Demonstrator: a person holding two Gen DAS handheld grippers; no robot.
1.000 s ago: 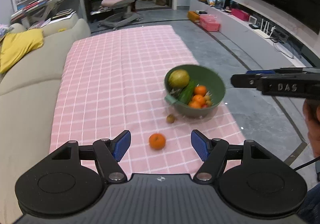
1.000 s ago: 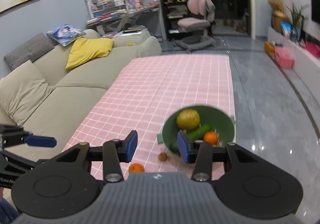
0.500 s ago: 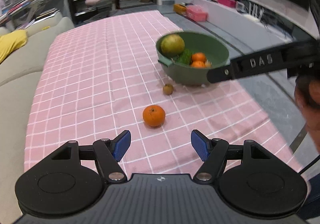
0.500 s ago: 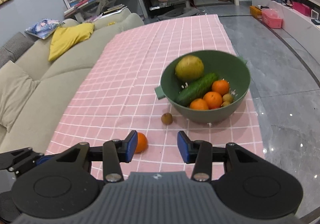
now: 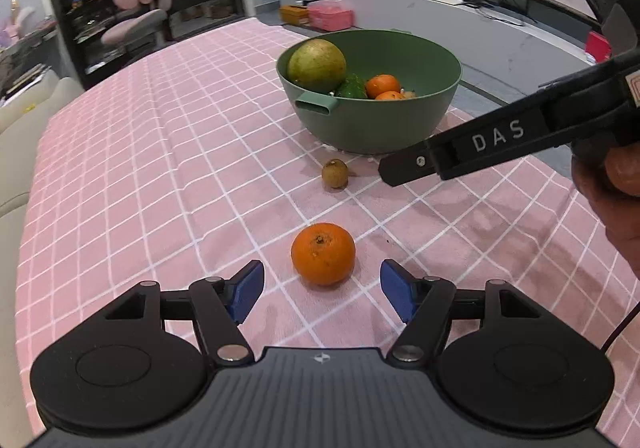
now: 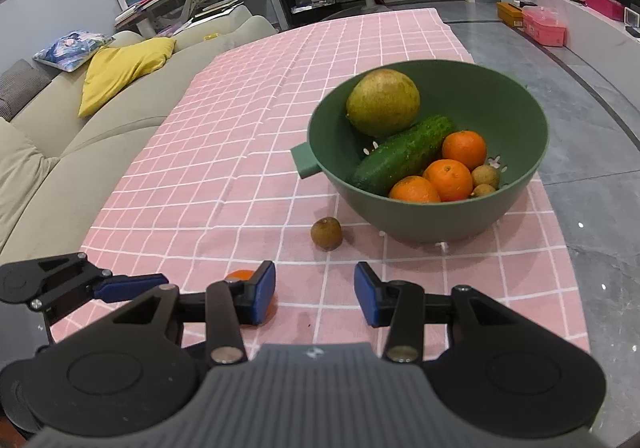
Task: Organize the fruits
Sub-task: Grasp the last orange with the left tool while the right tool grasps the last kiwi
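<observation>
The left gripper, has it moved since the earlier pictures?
Yes. The left gripper has come down and closer to the loose orange on the pink tablecloth.

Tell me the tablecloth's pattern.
The tablecloth is pink with a white grid, clearest in the right wrist view.

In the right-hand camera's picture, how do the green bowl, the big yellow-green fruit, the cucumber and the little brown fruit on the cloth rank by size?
Largest to smallest as they look:
1. green bowl
2. cucumber and yellow-green fruit: the cucumber longer, the fruit rounder and bulkier, so no clear order
3. small brown fruit, smallest even though it is nearer the camera
</observation>
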